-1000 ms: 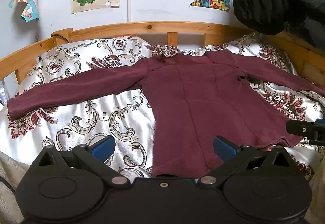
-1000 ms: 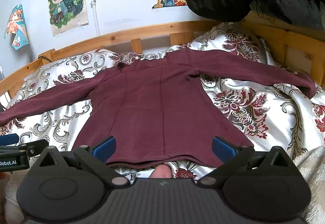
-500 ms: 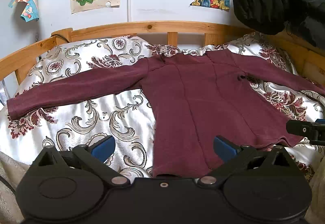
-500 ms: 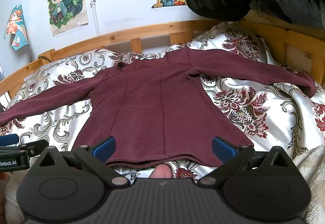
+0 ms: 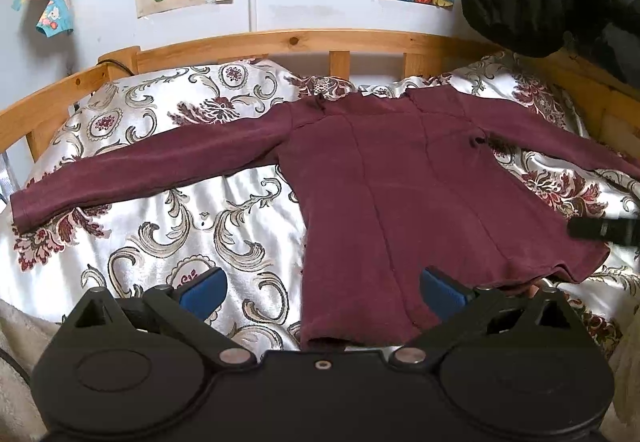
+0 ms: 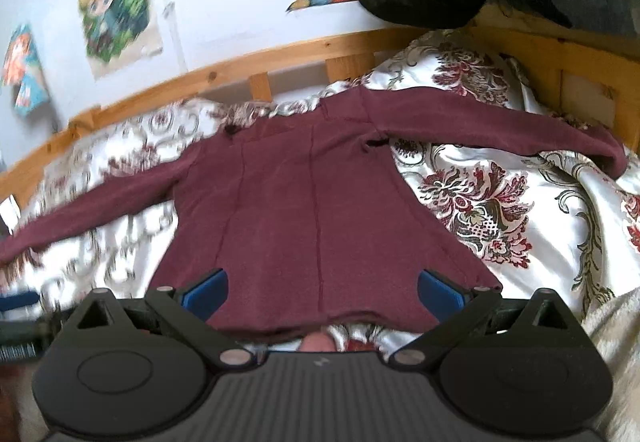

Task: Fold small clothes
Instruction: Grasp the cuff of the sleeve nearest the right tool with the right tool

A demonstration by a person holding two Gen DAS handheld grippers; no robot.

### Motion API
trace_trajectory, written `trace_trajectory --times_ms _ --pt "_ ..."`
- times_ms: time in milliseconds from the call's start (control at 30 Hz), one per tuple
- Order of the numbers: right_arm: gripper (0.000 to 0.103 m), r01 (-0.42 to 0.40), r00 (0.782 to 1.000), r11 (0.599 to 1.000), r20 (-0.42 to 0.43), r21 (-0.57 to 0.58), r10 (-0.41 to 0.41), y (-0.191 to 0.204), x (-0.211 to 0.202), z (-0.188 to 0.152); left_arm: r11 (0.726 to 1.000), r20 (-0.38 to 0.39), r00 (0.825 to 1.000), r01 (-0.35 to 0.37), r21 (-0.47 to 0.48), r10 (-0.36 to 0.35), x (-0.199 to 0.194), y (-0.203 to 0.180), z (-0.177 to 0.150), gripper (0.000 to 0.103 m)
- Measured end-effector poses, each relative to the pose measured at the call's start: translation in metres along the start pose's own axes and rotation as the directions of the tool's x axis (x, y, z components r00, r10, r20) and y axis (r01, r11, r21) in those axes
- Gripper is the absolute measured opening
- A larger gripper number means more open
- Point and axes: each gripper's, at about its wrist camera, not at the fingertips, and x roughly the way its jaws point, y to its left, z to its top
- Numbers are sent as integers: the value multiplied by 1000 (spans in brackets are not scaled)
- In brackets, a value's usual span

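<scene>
The long-sleeved maroon knit top [image 5: 400,201] lies flat on the floral satin bedspread [image 5: 192,226]; the left gripper [image 5: 322,292] and right gripper [image 6: 322,292] (both with jaws wide apart, empty) should each pinch a hem corner at the bedspread's near edge.

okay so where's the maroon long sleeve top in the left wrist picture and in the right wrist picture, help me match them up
Left wrist: the maroon top lies flat right of centre, one sleeve stretching to the left edge, hem near the open left gripper.
Right wrist: the top fills the centre, hem between the fingers of the open right gripper; this view is blurred.
Shared landmark: the wooden bed rail behind the collar.
</scene>
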Motion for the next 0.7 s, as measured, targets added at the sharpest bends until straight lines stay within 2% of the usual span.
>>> trace_trajectory --times_ms 67,167,267,400,533,700 --pt "103 -11 1000 999 20 39 10 -11 1 10 1000 -8 1000 9 12 -9 3 -1 4 102" --pt "103 15 996 998 85 59 -20 -28 0 27 1000 -21 1000 19 25 -19 9 -2 15 102" --pt "103 63 986 995 153 78 -74 -47 0 47 999 -28 999 20 49 -19 17 -3 29 102" --pt "103 142 959 977 224 158 -176 -79 4 69 996 -37 999 33 81 -30 30 -4 46 102" --pt "103 220 927 938 241 269 -287 -117 16 86 993 -62 997 48 109 -41 51 -2 66 102" --pt "103 292 897 864 196 409 -396 -159 38 98 989 -70 994 97 114 -90 83 2 85 102"
